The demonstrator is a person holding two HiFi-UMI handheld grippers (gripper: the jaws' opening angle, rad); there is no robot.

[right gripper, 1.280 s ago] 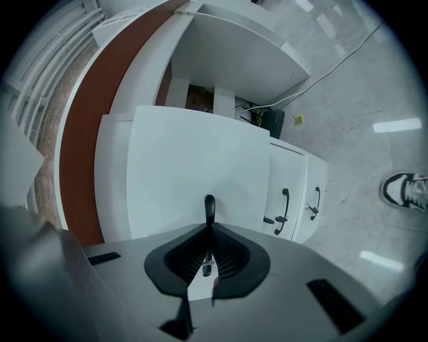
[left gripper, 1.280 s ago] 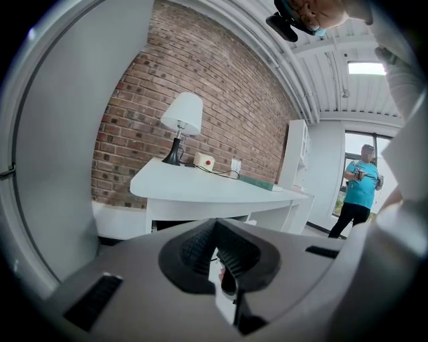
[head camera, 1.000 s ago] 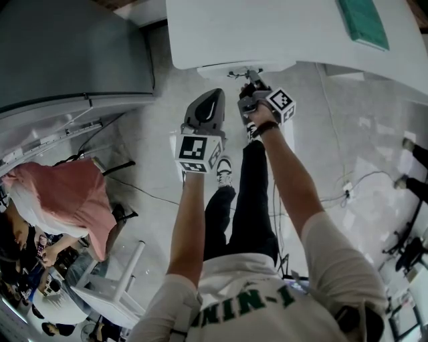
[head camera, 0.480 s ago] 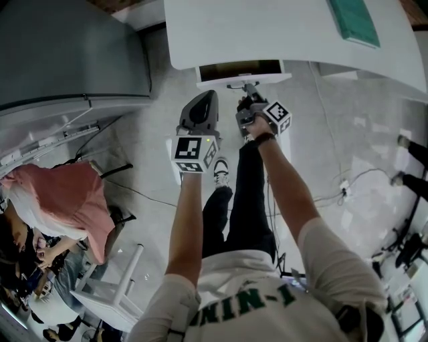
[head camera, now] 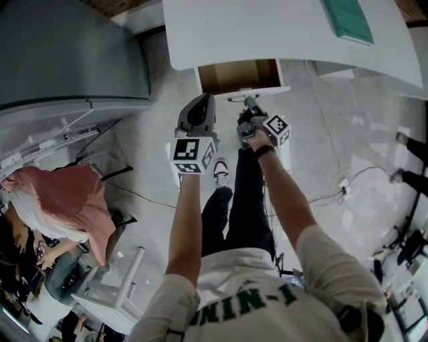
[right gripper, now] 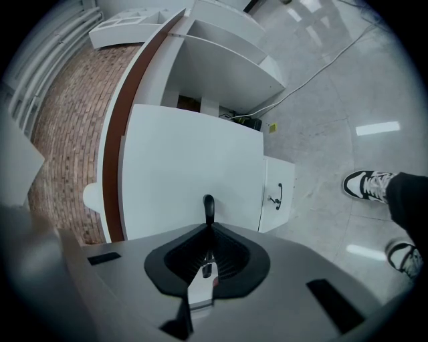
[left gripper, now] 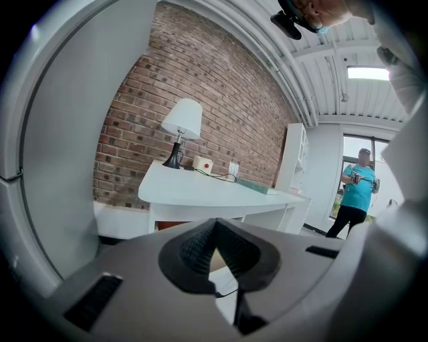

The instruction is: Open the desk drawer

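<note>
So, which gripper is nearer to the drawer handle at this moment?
Right. The right gripper is closed on the drawer handle. The left gripper is beside it on the left, short of the drawer front, apart from the handle and holding nothing.

Two tools: the left tool (head camera: 203, 99) and the right tool (head camera: 249, 101). One white counter (head camera: 267, 30) ahead of both, carrying one drawer (head camera: 241, 75) with one handle (right gripper: 208, 206) at the right tool's tips. Beyond the left tool, on the counter: one lamp (left gripper: 182, 121), one small white box (left gripper: 202, 163), one green book (head camera: 348, 20). Two sneakers (right gripper: 371, 185) to the right of the right tool. Two other people: one in pink (head camera: 67, 200) off to the left tool's left, one in teal (left gripper: 358, 192) far off to its right.
</note>
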